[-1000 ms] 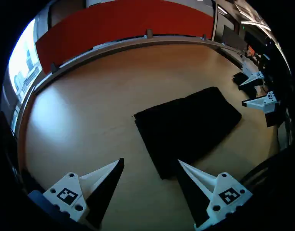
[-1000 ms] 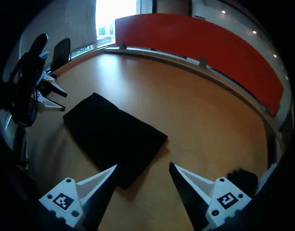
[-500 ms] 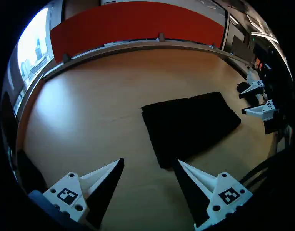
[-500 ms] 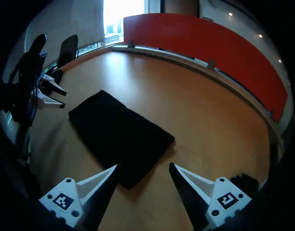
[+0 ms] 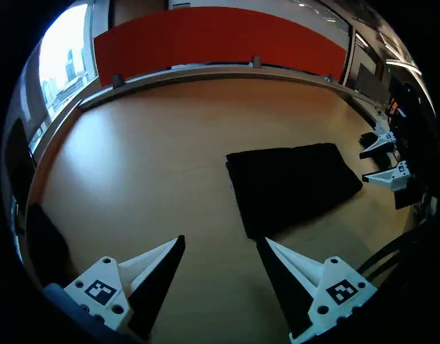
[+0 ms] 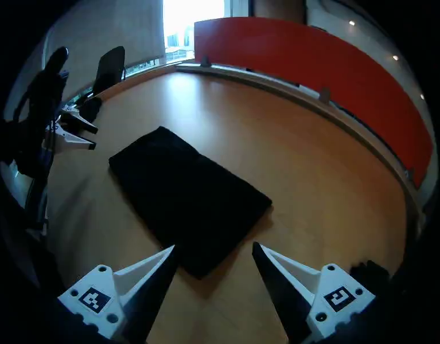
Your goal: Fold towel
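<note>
Left gripper (image 5: 221,238): both fingers are spread wide, with nothing between them and no contact with any item. Right gripper (image 6: 214,245): likewise wide open and holding nothing. The black towel (image 5: 291,186) lies flat on the wooden table (image 5: 133,172) as a compact rectangle. In the left gripper view it sits ahead of the claw, off toward the right finger. That fingertip overlaps the towel's near corner in the picture, but contact cannot be confirmed. In the right gripper view the towel lies directly ahead, with its near corner between the two fingertips and its length running away to the left. Each view shows the other claw near the towel's far end. A red partition (image 5: 220,31) runs along the table's far edge, beyond both claws.
</note>
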`<action>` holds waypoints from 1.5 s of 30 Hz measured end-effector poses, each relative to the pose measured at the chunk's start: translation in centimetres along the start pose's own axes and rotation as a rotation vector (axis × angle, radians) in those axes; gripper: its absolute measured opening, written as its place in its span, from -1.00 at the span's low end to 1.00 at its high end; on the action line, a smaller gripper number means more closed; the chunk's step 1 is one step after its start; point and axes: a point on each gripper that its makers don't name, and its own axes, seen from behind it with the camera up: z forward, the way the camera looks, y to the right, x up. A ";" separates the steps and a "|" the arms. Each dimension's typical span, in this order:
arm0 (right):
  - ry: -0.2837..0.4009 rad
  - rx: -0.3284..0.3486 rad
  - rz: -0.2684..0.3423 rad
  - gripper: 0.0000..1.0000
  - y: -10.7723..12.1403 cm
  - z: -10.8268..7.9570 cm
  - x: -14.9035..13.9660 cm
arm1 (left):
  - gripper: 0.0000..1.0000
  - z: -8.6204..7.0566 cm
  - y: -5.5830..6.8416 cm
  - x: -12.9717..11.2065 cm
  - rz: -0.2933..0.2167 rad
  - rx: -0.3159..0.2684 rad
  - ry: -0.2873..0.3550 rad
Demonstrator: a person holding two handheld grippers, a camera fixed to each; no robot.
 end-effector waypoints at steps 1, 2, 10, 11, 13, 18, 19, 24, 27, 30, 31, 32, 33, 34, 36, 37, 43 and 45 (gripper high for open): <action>-0.002 0.003 -0.003 0.90 -0.1 0.1 -0.1 | 0.85 -0.1 0.0 -0.2 -0.003 0.002 -0.001; -0.005 0.006 -0.006 0.90 -0.2 0.2 -0.3 | 0.85 -0.2 0.0 -0.4 -0.007 0.004 -0.002; -0.025 0.039 -0.040 0.83 -1.3 0.6 -1.5 | 0.85 -1.0 -0.4 -1.8 -0.038 0.028 0.003; -0.028 0.044 -0.044 0.80 -1.5 0.7 -1.7 | 0.85 -1.1 -0.5 -2.0 -0.042 0.030 0.005; -0.030 0.053 -0.052 0.74 -1.8 0.8 -2.0 | 0.85 -1.3 -0.6 -2.2 -0.048 0.034 0.007; -0.041 0.061 -0.069 0.57 -2.1 0.9 -2.6 | 0.85 -1.6 -0.7 -2.7 -0.059 0.042 0.019; -0.042 0.059 -0.072 0.53 -2.1 1.0 -2.6 | 0.85 -1.6 -0.8 -2.8 -0.060 0.044 0.022; -0.046 0.055 -0.084 0.35 -2.0 1.0 -2.7 | 0.85 -1.7 -0.8 -3.2 -0.066 0.049 0.032; -0.053 0.061 -0.086 0.24 -2.0 1.1 -2.9 | 0.85 -1.9 -0.8 -3.2 -0.065 0.048 0.047; -0.051 0.069 -0.089 0.18 -2.1 1.1 -3.0 | 0.85 -2.1 -0.8 -3.1 -0.062 0.048 0.072; -0.051 0.069 -0.090 0.17 -2.0 1.1 -3.0 | 0.85 -2.2 -0.9 -3.0 -0.060 0.050 0.083; -0.051 0.068 -0.091 0.17 -2.0 1.0 -3.1 | 0.85 -2.3 -1.0 -2.9 -0.058 0.051 0.094; -0.053 0.068 -0.091 0.15 -1.9 1.0 -3.1 | 0.85 -2.4 -1.1 -2.9 -0.056 0.053 0.104; -0.057 0.068 -0.091 0.10 -1.9 1.0 -3.2 | 0.85 -2.5 -1.1 -2.9 -0.054 0.054 0.114; -0.065 0.070 -0.093 0.08 -1.8 1.0 -3.5 | 0.85 -2.7 -1.3 -2.9 -0.051 0.059 0.131; -0.069 0.071 -0.094 0.06 -1.8 1.0 -3.6 | 0.85 -2.8 -1.5 -3.0 -0.050 0.063 0.134; -0.086 0.081 -0.103 -0.02 -1.9 1.1 -3.9 | 0.85 -3.0 -1.7 -3.9 -0.049 0.073 0.146; -0.092 0.084 -0.105 -0.05 -2.0 1.1 -4.0 | 0.85 -3.1 -1.8 -4.1 -0.050 0.075 0.152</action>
